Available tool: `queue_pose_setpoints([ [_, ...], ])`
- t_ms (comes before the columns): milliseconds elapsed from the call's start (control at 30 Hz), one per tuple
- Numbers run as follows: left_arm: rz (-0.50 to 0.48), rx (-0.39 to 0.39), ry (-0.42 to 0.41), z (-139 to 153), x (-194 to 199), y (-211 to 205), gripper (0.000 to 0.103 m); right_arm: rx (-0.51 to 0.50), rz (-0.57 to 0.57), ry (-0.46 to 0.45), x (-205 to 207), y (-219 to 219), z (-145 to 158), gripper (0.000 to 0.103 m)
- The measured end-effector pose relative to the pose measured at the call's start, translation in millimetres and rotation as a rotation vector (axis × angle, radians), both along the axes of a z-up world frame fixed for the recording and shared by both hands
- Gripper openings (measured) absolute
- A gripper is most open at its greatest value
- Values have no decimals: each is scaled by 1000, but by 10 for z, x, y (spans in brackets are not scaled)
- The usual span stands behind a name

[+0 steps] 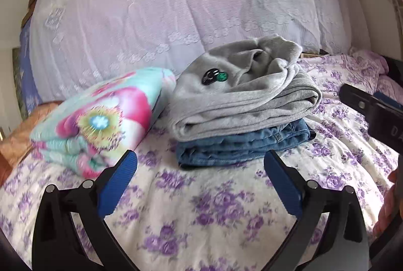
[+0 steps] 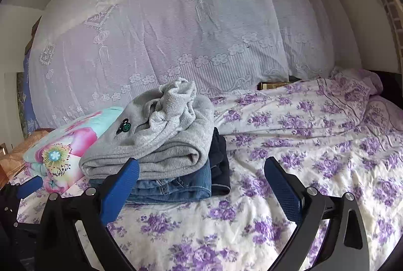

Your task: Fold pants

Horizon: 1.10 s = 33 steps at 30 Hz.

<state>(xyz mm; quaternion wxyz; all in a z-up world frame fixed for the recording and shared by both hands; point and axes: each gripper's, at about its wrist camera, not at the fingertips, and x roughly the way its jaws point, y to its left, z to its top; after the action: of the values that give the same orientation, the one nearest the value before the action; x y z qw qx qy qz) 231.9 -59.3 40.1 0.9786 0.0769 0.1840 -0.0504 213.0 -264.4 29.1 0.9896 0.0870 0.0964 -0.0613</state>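
Grey pants (image 1: 241, 99) are soft, fleecy matt knit; jeans (image 1: 241, 147) beneath are coarse blue denim. The bedsheet (image 2: 302, 145) is smooth printed cotton-like cloth; the curtain (image 2: 176, 31) is sheer lace.

Soft daylight, seemingly filtering through the lace curtain (image 1: 176, 6), lights both views evenly with faint shadows, while fisheye bending darkens the corners and the floral blanket (image 1: 95, 119) blurs.

Floral bedspread (image 2: 314, 145), white lace curtain (image 2: 176, 31)
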Motion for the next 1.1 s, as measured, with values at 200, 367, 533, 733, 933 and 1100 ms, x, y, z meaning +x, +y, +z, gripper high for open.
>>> queue_pose_setpoints([
  [200,40,-35,-31,23,-281,199,98,13,-2,-8,-261,36,-40,100],
  [367,49,-93,-50,61,-358,295,98,-23,19,-21,-287,121,-53,100],
  [533,62,-75,3,36,-234,269,98,-64,50,5,-195,215,-80,100],
  [733,27,-98,23,31,-175,232,98,-91,82,17,-131,290,-92,100],
  [933,42,-50,33,-49,-200,147,98,-107,74,7,-147,329,-85,100],
  [1100,40,-20,20,-147,-201,83,98,-159,19,-35,-221,392,-89,100],
])
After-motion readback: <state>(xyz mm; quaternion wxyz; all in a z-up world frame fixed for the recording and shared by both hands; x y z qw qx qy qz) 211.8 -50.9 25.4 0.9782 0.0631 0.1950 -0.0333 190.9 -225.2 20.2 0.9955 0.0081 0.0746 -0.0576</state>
